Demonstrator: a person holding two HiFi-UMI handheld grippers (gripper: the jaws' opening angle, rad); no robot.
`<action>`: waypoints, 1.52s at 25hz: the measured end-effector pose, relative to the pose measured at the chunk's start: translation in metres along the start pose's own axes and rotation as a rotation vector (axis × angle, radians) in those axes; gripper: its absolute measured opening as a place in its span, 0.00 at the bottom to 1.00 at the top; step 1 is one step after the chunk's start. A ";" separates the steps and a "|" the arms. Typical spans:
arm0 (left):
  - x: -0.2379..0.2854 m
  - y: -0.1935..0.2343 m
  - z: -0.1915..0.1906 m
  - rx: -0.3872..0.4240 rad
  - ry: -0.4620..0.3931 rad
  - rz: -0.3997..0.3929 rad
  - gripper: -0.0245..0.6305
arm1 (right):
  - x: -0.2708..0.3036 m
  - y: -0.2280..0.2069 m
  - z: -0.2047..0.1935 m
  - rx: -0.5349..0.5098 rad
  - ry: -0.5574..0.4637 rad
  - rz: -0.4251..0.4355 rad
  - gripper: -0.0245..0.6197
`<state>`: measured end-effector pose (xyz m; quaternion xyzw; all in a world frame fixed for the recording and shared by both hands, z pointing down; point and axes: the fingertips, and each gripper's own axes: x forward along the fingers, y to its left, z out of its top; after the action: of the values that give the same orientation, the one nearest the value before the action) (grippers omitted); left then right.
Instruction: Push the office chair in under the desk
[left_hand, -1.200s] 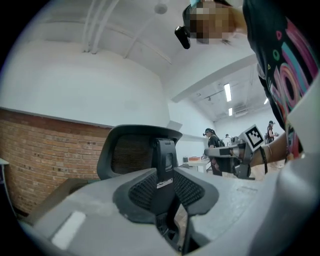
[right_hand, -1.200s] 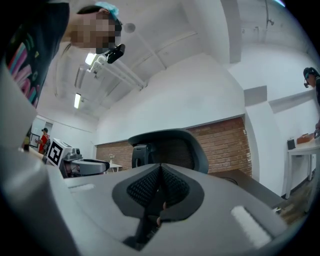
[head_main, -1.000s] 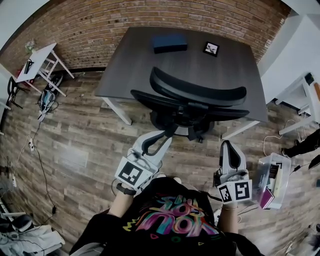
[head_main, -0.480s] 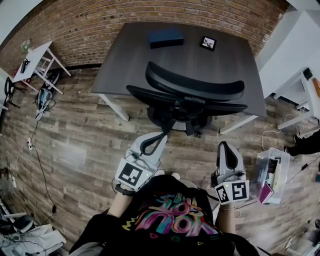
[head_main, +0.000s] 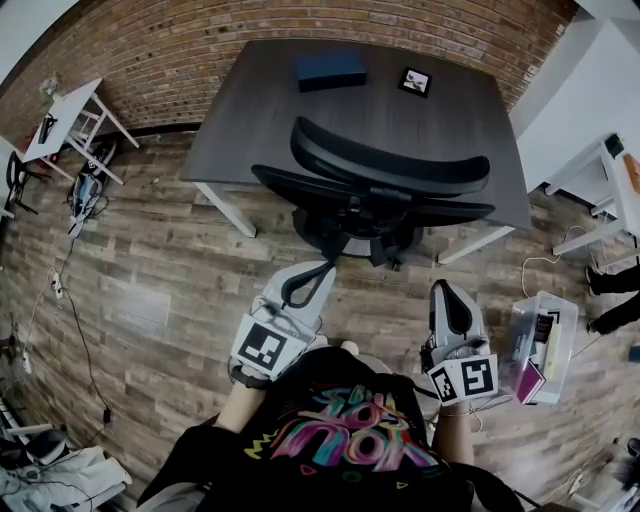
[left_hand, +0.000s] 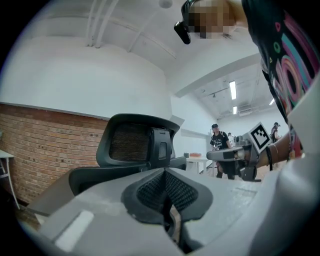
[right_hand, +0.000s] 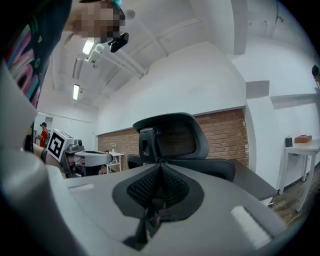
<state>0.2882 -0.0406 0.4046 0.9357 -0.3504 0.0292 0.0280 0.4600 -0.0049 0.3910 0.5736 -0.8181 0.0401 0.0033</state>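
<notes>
At the near edge of the dark, smooth desk surface (head_main: 260, 110), seen from above: black office chair (head_main: 385, 190), curved backrest nearest. Left gripper (head_main: 318, 270) and right gripper (head_main: 443, 292) just on its near side, grey fingers (left_hand: 100, 210) clenched shut, nothing between. Visible only overhead: blue box (head_main: 330, 70) at the far edge, wood-plank floor (head_main: 150, 290). Visible only from gripper views: woven mesh headrest (left_hand: 131, 142), dimpled dark finger pads pressed together.

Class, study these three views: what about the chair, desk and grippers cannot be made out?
office chair seat: head view, hidden beneath its backrest.
card on the desk: head view, print too small.
clear bin contents: head view, small and warped near the edge.
left gripper tip touching the chair or not: head view, overlap from above.
</notes>
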 end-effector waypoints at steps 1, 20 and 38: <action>0.000 0.000 0.000 0.002 0.002 0.001 0.04 | 0.000 0.000 0.000 -0.001 0.002 0.000 0.04; -0.005 0.000 0.000 0.054 0.013 -0.017 0.04 | 0.000 0.004 -0.004 -0.029 0.031 0.005 0.04; -0.014 -0.008 -0.008 0.114 0.034 -0.086 0.04 | -0.007 0.017 -0.004 -0.087 0.041 0.020 0.04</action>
<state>0.2830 -0.0251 0.4116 0.9494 -0.3071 0.0637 -0.0183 0.4464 0.0071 0.3932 0.5636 -0.8247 0.0162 0.0447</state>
